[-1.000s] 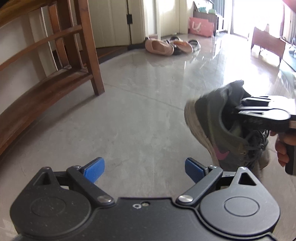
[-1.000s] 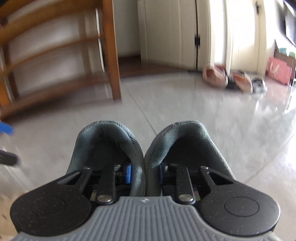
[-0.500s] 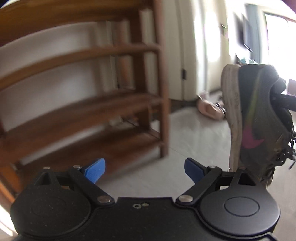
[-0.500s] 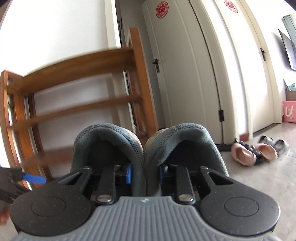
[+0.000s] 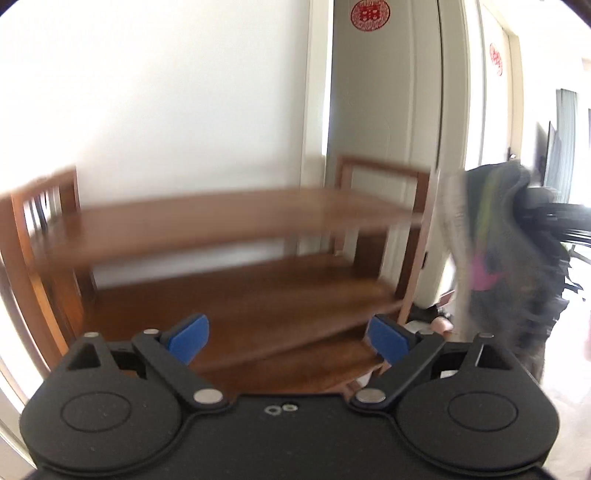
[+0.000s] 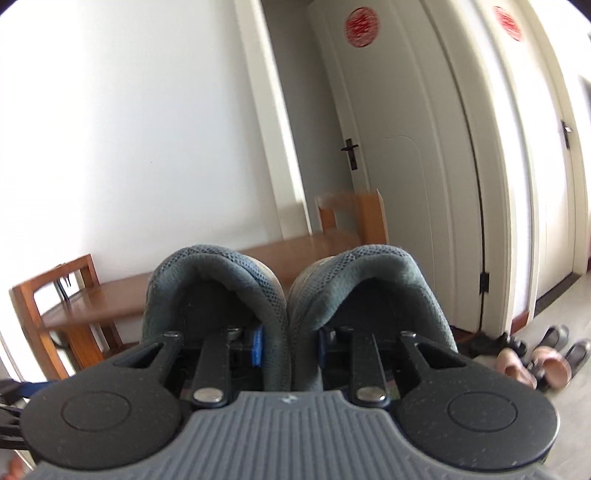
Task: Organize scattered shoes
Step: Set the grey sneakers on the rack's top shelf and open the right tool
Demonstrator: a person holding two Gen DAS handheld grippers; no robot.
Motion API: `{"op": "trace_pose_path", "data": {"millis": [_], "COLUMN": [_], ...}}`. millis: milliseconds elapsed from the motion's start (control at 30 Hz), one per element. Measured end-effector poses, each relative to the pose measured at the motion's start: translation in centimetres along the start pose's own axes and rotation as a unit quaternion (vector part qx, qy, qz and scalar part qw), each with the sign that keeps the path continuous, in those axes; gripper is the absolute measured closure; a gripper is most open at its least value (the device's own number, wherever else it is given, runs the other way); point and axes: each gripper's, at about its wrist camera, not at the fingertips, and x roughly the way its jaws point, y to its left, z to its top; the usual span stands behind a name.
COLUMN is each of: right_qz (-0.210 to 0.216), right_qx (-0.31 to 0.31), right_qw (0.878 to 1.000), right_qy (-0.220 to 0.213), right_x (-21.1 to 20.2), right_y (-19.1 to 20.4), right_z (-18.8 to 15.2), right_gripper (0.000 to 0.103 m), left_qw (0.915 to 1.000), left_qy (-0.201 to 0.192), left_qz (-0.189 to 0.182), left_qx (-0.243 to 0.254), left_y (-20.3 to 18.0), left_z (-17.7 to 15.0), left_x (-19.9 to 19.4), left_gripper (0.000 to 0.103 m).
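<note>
Right hand-held gripper: the right hand-held gripper (image 6: 291, 345) was narrowed on a pair of grey sneakers (image 6: 288, 291), one blue pad inside each shoe, squeezing the two inner collar walls together between them.
Pair of grey sneakers: the two shoes sat side by side, touching, heels up and openings toward the camera, right in front of the right hand-held gripper and off the floor.
Sneaker from the side: in the left wrist view the outer sneaker (image 5: 506, 258) hung to the right of the left hand-held gripper, pale sole facing left, a pink mark on its side, laces dangling; the picture was blurred there.
Left hand-held gripper: the left hand-held gripper (image 5: 286, 338) stood wide, its jaws opening, with nothing between the blue pads (image 5: 188, 338).
Wooden shoe rack: the wooden shoe rack (image 5: 236, 225) stood against the white wall ahead of and below both hand-held grippers, its tiers bare where visible, blurred.
Slippers: pink and dark slippers (image 6: 532, 363) lay on the floor (image 6: 561, 306) to the lower right of the right hand-held gripper, near the white doors (image 6: 406, 147).
Doors: each carried a round red sticker (image 6: 360, 27) near the top.
</note>
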Motion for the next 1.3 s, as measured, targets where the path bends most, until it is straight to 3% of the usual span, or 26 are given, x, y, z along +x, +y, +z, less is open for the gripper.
{"op": "trace_pose_path", "data": {"millis": [33, 133, 267, 333, 533, 600, 667, 900, 967, 1033, 1100, 1167, 1300], "right_qz": [-0.003, 0.008, 0.024, 0.044, 0.088, 0.091, 0.096, 0.098, 0.077, 0.050, 0.037, 0.024, 0.043], "right_qx": [-0.007, -0.012, -0.015, -0.008, -0.019, -0.031, -0.022, -0.099, -0.108, -0.132, -0.143, -0.140, -0.110], "right_qw": [1.000, 1.000, 0.999, 0.998, 0.992, 0.989, 0.982, 0.957, 0.954, 0.950, 0.956, 0.969, 0.987], "right_qy": [0.014, 0.024, 0.024, 0.033, 0.091, 0.113, 0.161, 0.256, 0.270, 0.279, 0.254, 0.200, 0.112], "right_x": [0.8, 3.7, 9.4, 14.2, 26.7, 30.5, 35.1, 42.4, 43.4, 43.4, 42.1, 39.4, 31.9], "right_y": [1.0, 2.6, 3.2, 2.9, 1.5, 1.4, 1.3, 4.4, 4.9, 5.5, 5.6, 5.2, 4.4], "right_z": [3.2, 9.7, 14.5, 16.4, 19.2, 20.0, 20.8, 20.2, 20.2, 20.4, 21.4, 23.1, 24.0], "right_gripper": [0.073, 0.073, 0.073, 0.073, 0.073, 0.072, 0.072, 0.068, 0.065, 0.046, 0.036, 0.036, 0.028], "left_qw": [1.0000, 0.9997, 0.9985, 0.9956, 0.9781, 0.9737, 0.9692, 0.9636, 0.9616, 0.9601, 0.9579, 0.9546, 0.9352], "left_qy": [-0.003, -0.011, -0.009, -0.003, 0.017, 0.021, 0.025, 0.025, 0.030, 0.034, 0.036, 0.039, 0.039], "left_qz": [0.003, 0.017, 0.054, 0.093, 0.184, 0.194, 0.204, 0.225, 0.227, 0.233, 0.241, 0.253, 0.306], "left_qx": [0.006, 0.012, 0.011, -0.008, -0.096, -0.117, -0.136, -0.142, -0.151, -0.151, -0.151, -0.153, -0.174], "left_y": [0.3, 0.8, 0.7, 0.0, -2.5, -3.5, -4.7, -5.7, -5.6, -4.8, -3.8, -2.6, 2.1], "left_z": [2.5, 5.6, 8.3, 8.9, 9.0, 9.2, 9.4, 9.8, 9.0, 8.5, 7.8, 7.0, 3.9], "left_x": [-1.6, -3.2, -2.4, -1.1, 0.6, 1.5, 2.8, 5.1, 4.3, 4.0, 3.1, 1.7, -3.6], "left_gripper": [0.004, 0.003, 0.003, 0.003, 0.004, 0.004, 0.004, 0.004, 0.004, 0.004, 0.004, 0.004, 0.004]}}
